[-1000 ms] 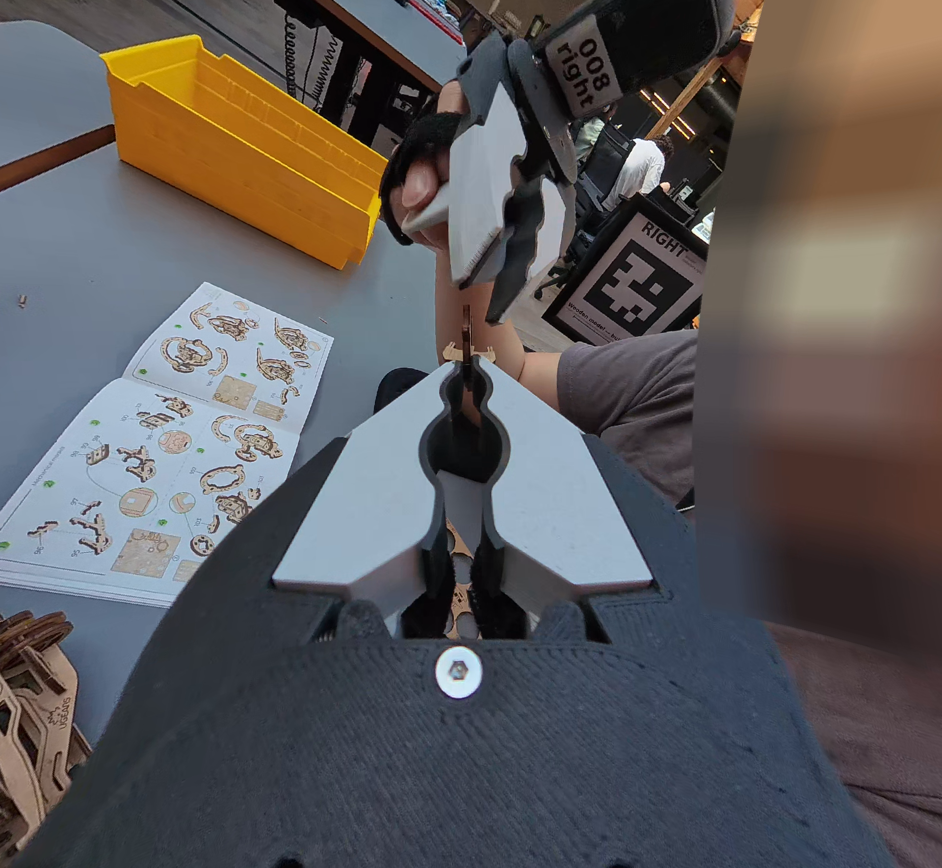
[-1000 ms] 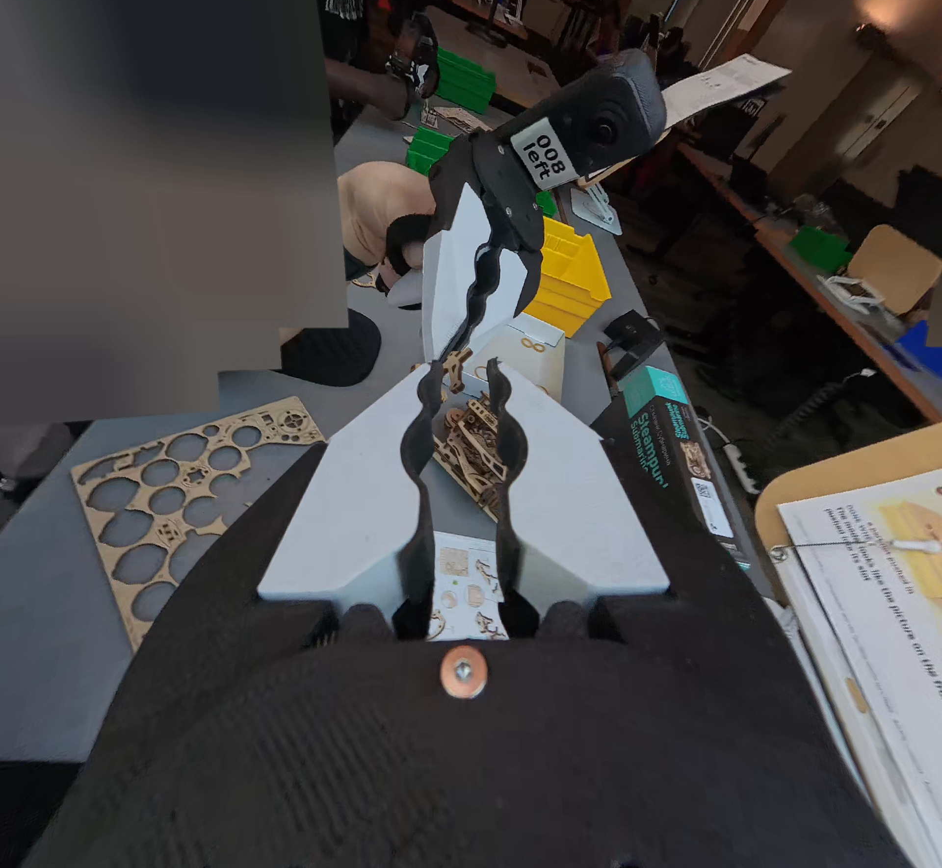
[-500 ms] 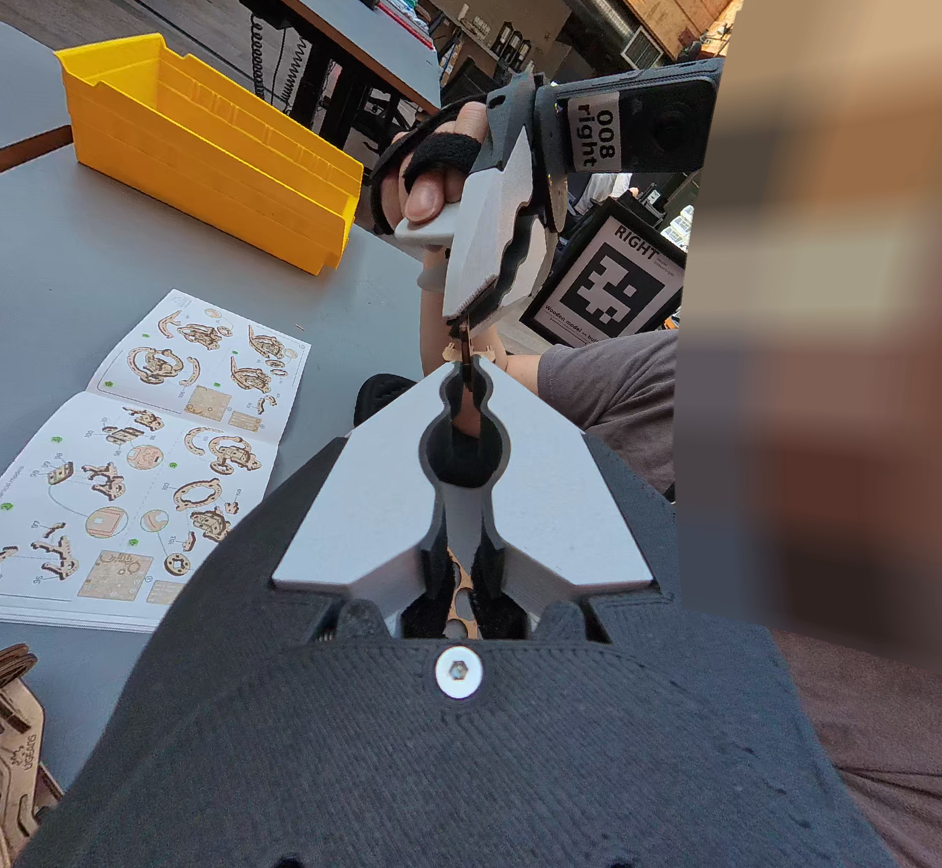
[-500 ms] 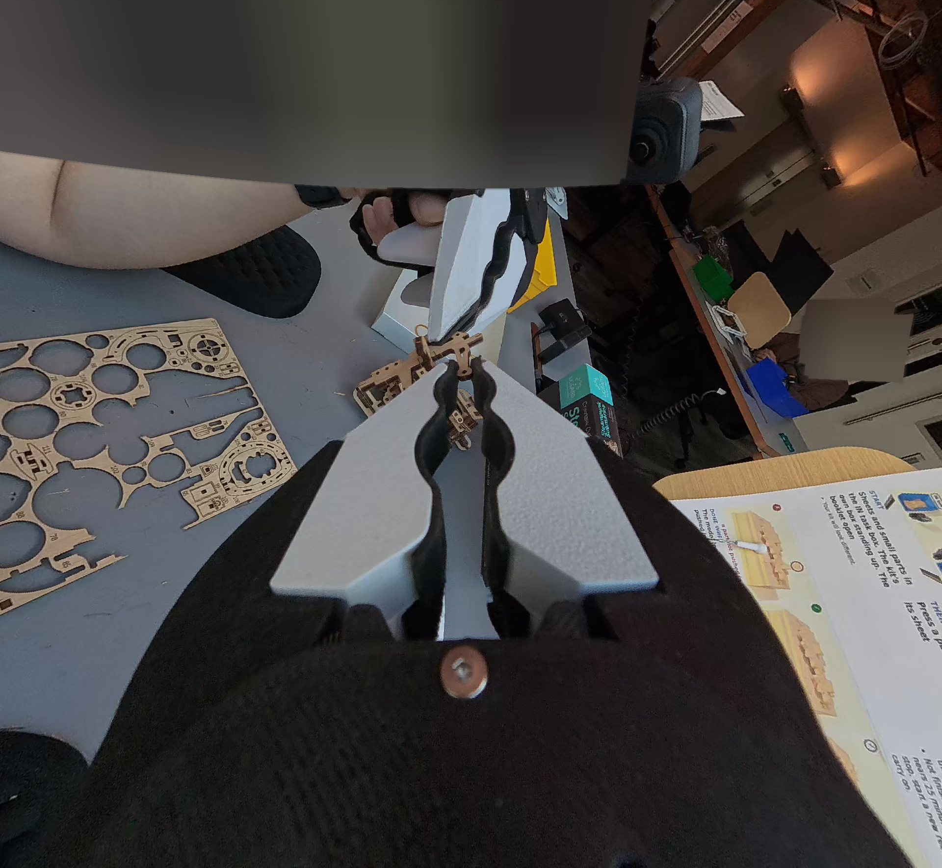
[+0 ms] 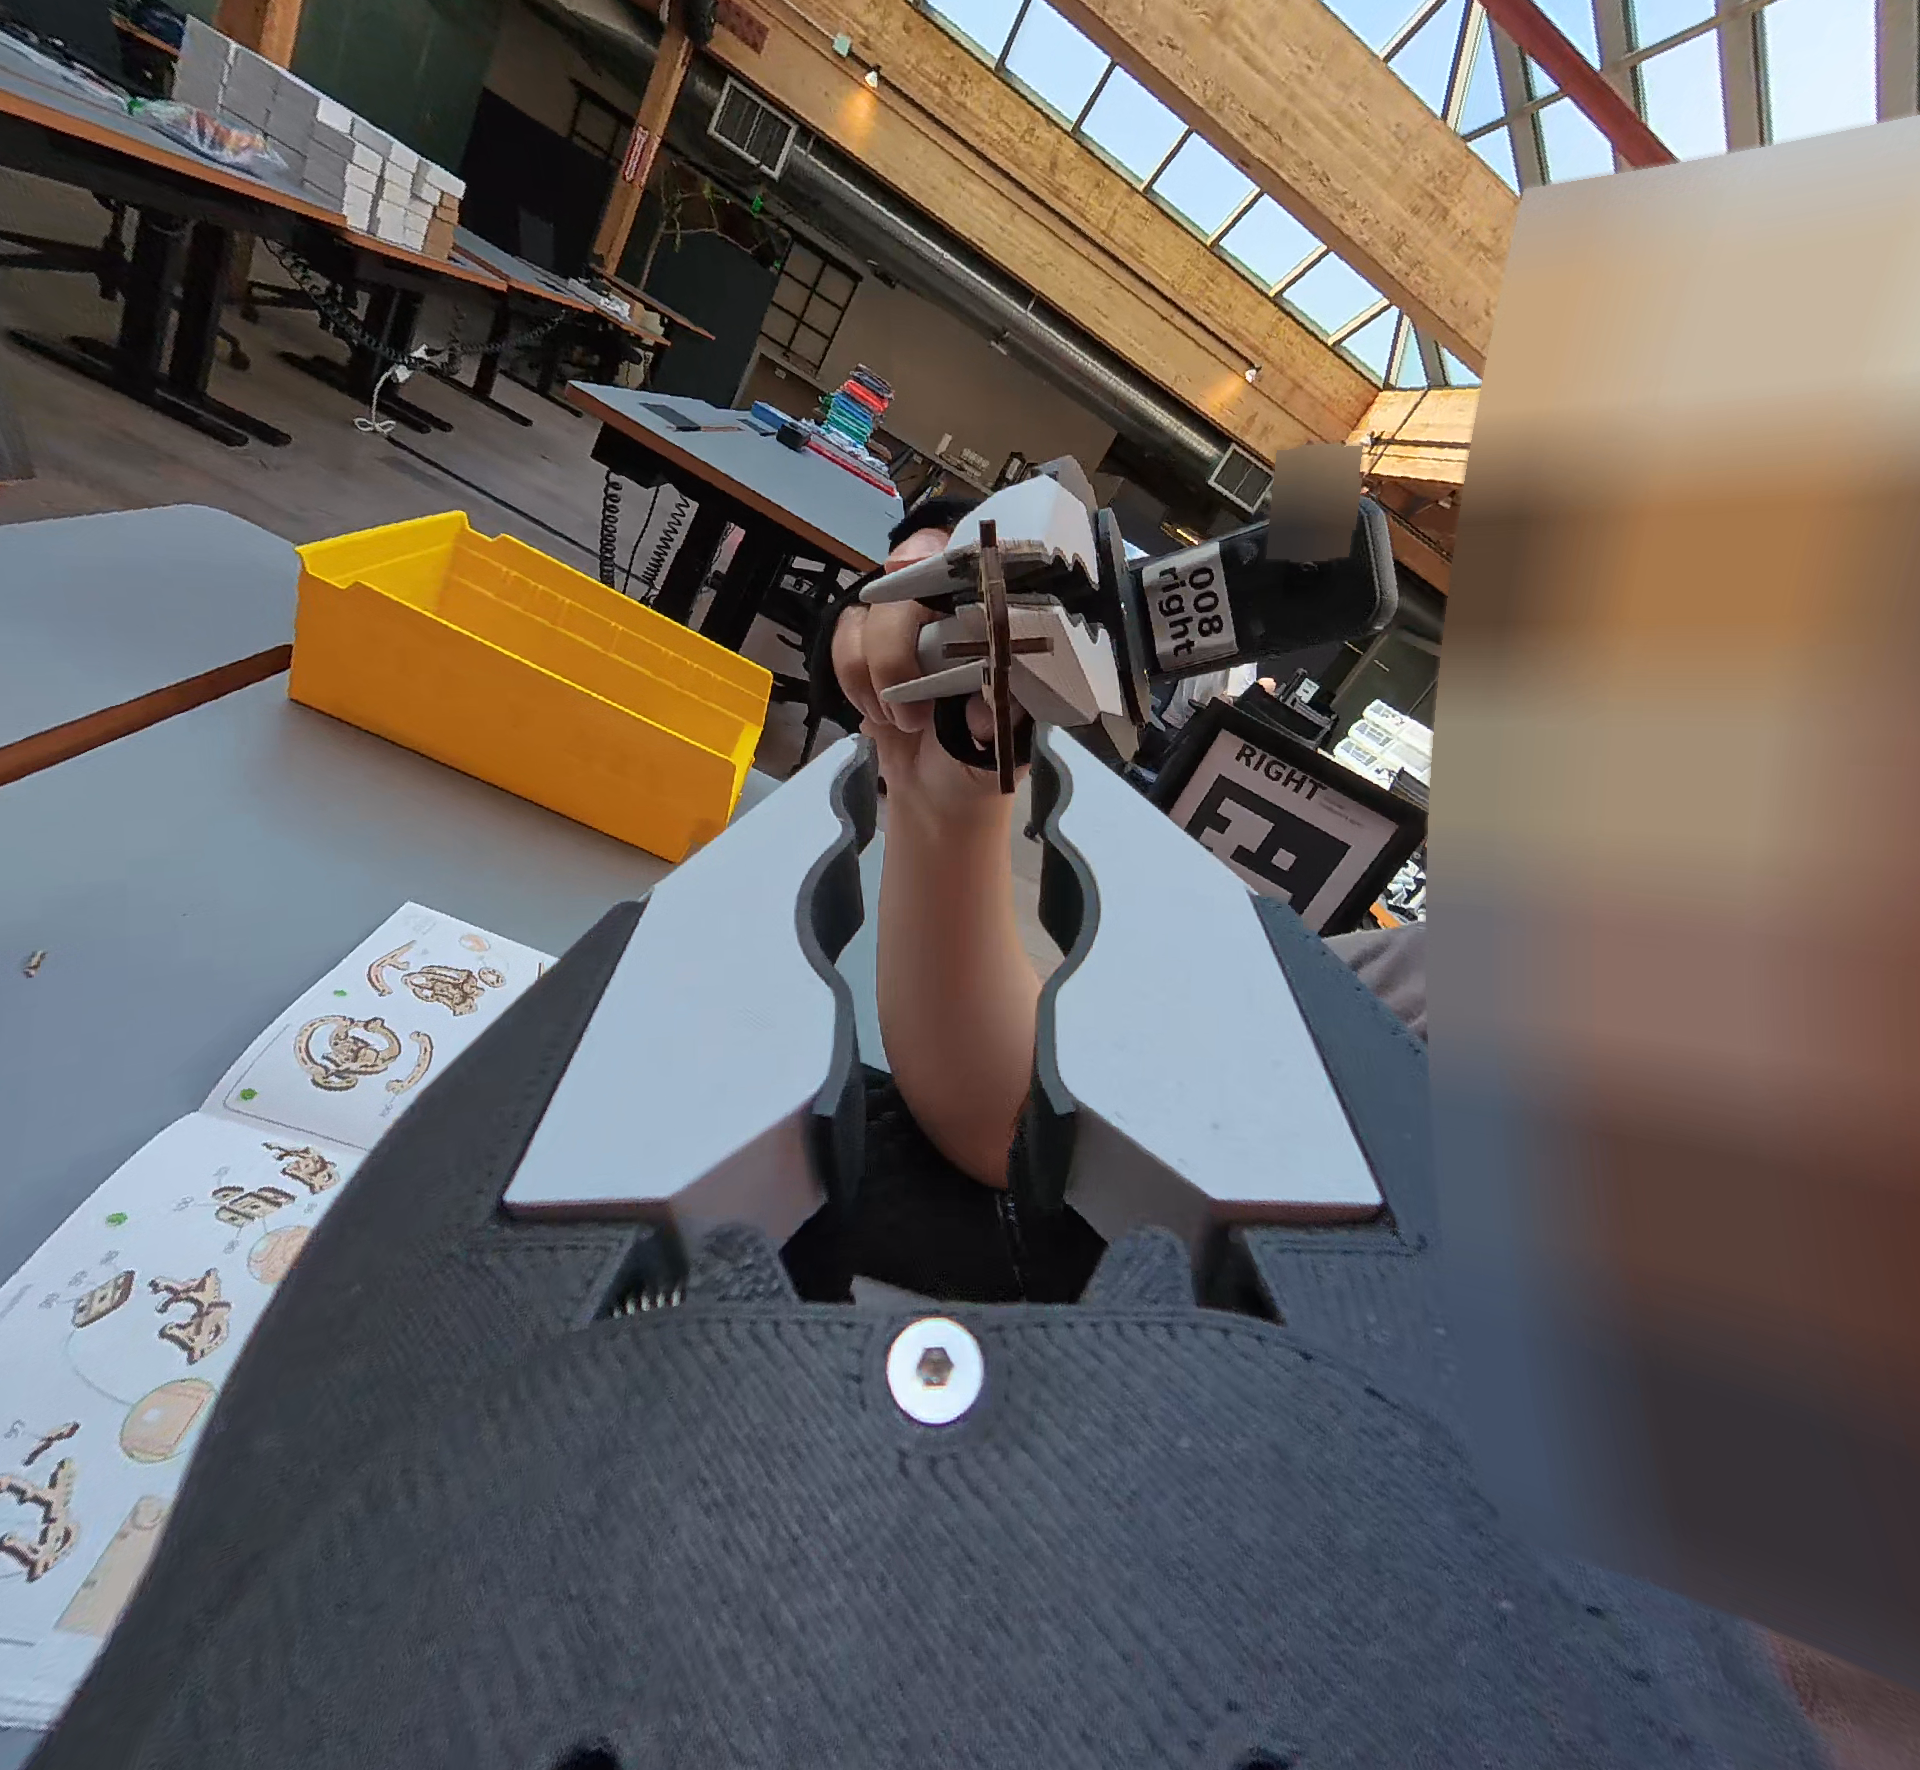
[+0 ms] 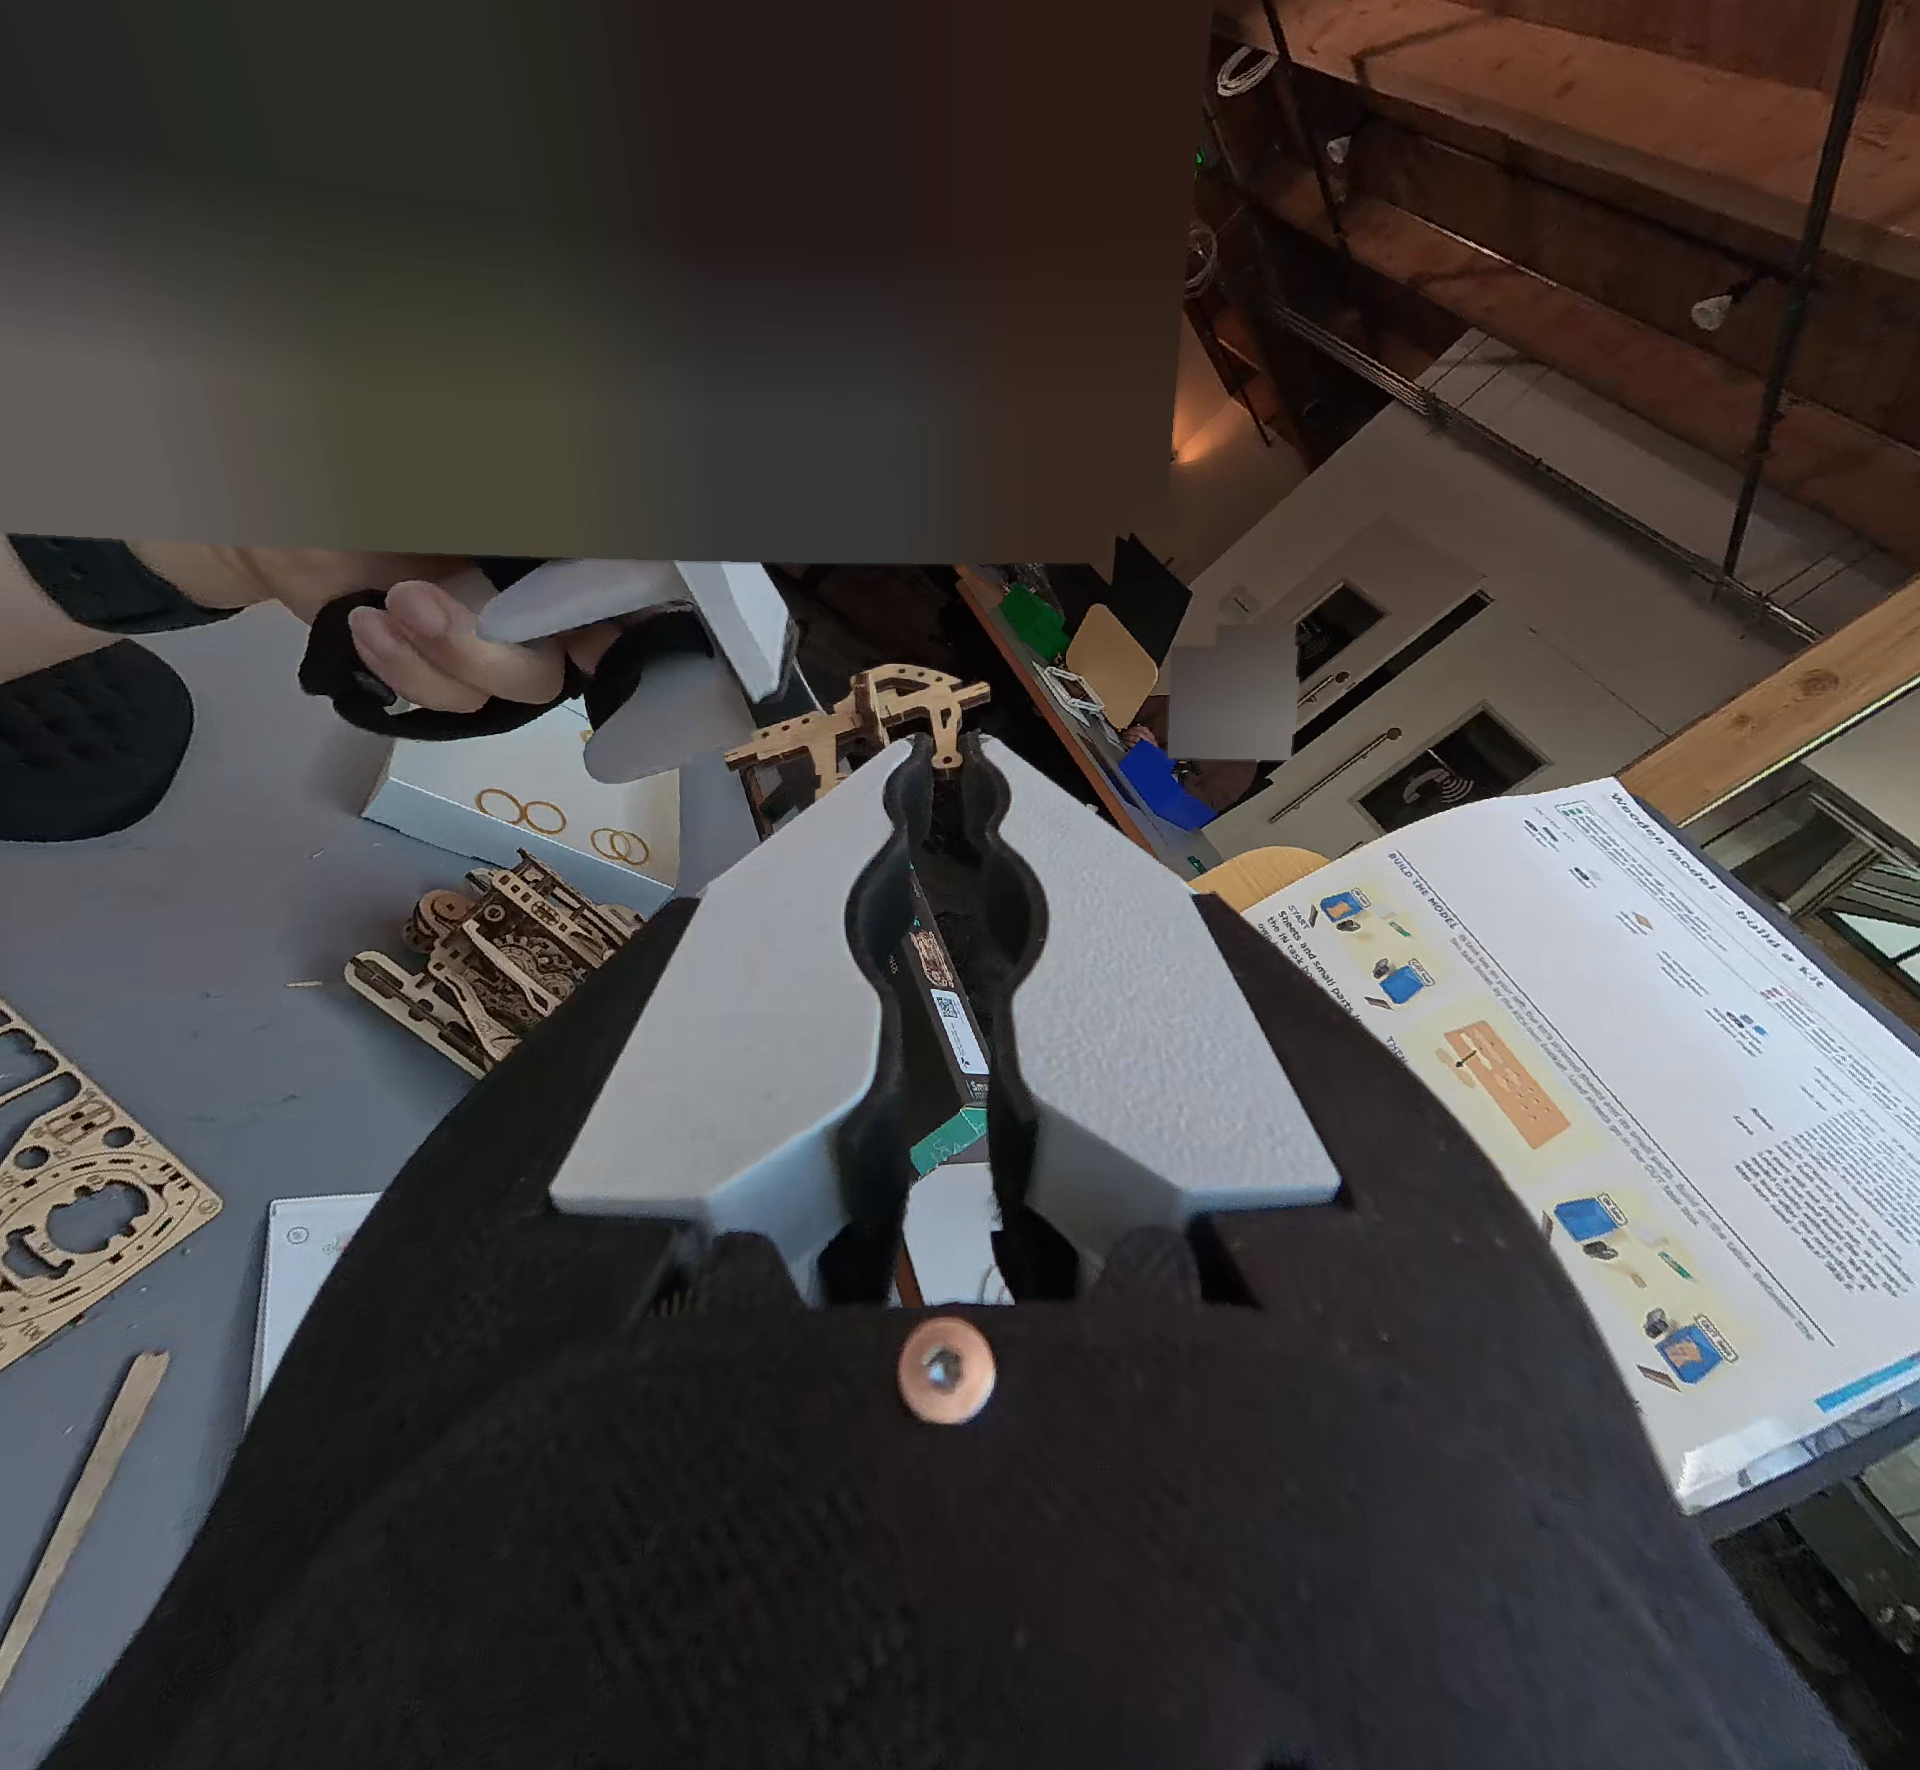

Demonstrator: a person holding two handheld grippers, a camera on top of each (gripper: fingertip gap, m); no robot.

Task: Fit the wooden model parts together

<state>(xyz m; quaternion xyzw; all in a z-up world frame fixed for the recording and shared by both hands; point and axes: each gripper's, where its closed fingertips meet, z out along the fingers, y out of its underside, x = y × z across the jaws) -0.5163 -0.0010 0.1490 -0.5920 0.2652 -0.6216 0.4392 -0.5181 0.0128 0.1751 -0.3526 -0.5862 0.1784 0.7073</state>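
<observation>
The right tool [image 6: 940,752], raised above the grey tabletop [image 6: 197,1024], pinches a small wooden sub-assembly [image 6: 868,718] at its tips, while the left tool [image 5: 948,785] sits released and empty just before it. The thin laser-cut plywood looks light, stiff and snappable, best gripped on flat faces near joints. An instruction booklet [image 5: 208,1190] and a printed sheet [image 6: 1621,1076] lie beside the tools; their wording is left unread.

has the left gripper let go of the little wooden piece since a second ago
Yes. The left gripper now stands open and empty above the yellow bin's table, while the wooden piece sits in the right gripper, which is shut on it.
</observation>
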